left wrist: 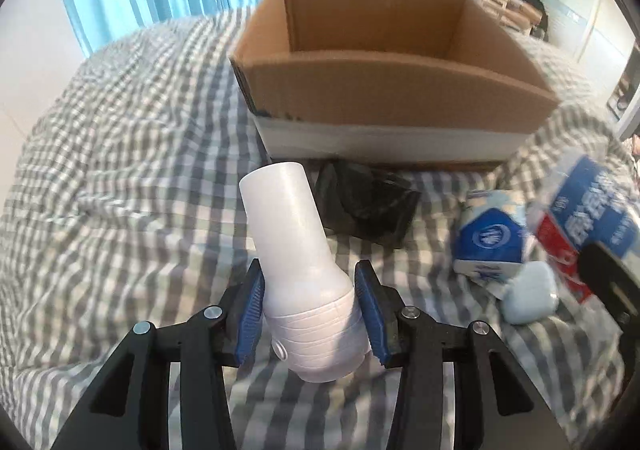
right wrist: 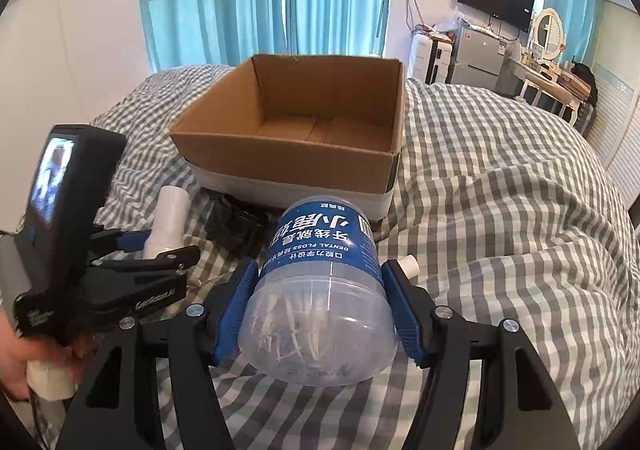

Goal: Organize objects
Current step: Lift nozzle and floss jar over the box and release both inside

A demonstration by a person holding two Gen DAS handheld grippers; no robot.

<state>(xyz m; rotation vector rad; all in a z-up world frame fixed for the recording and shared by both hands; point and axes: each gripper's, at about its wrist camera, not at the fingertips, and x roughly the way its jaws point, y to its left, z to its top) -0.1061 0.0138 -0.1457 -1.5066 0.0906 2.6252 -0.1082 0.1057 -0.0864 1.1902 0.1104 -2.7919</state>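
My left gripper [left wrist: 310, 314] is shut on a white plastic bottle [left wrist: 296, 250], its cap end pointing toward an open cardboard box [left wrist: 384, 89] on the bed. My right gripper [right wrist: 322, 310] is shut on a clear dental floss jar [right wrist: 320, 290] with a blue label, held above the bedding in front of the same box [right wrist: 296, 153], which looks empty. The left gripper [right wrist: 160, 250] with the white bottle [right wrist: 170, 219] shows at the left of the right wrist view. The jar [left wrist: 592, 209] shows blurred at the right of the left wrist view.
A black crumpled bag [left wrist: 368, 201] lies in front of the box. A blue-and-white carton [left wrist: 492, 238] and a pale blue case [left wrist: 528, 298] lie on the grey checked bedding [left wrist: 120, 169]. A small white tube end [right wrist: 410, 266] pokes out beside my right finger.
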